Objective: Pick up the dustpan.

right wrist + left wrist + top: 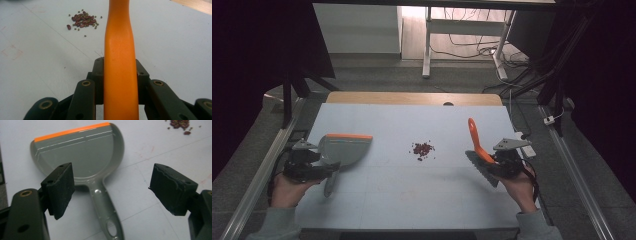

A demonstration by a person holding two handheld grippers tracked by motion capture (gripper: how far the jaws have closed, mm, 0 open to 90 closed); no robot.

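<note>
L gripper (319,165) sits at the table's left side, jaws spread wide, nothing pinched. In the left gripper view the two black pads (61,186) stand well apart w/ the dustpan (82,157) lying flat on the table between and beyond them; pads aren't touching it. Dustpan is grey w/ an orange lip strip along the far edge, handle pointing back toward the gripper, hang-hole at the handle end. In the high view the dustpan (343,150) is just in front of the L gripper, orange lip on the far side, handle running down toward the person's left hand (287,190). R gripper (494,162) is at the right side of the table, jaws pressed onto the orange handle of the brush (477,150). Handle sticks up and away from the gripper, tilted; grey bristle head hangs below/left of the jaws, close to the surface, can't tell if it's touching. Right gripper view: brush handle (120,62) runs straight up the middle, clamped between both pads. Pile of beans (422,149), dark red w/ a few small greenish ones, lies mid-table between dustpan and brush, apart from both. Beans (83,21) sit up-left of the handle in the right gripper view, and at the top-right corner of the left gripper view (178,123). Table (412,200) has a pale blue-white top.
</note>
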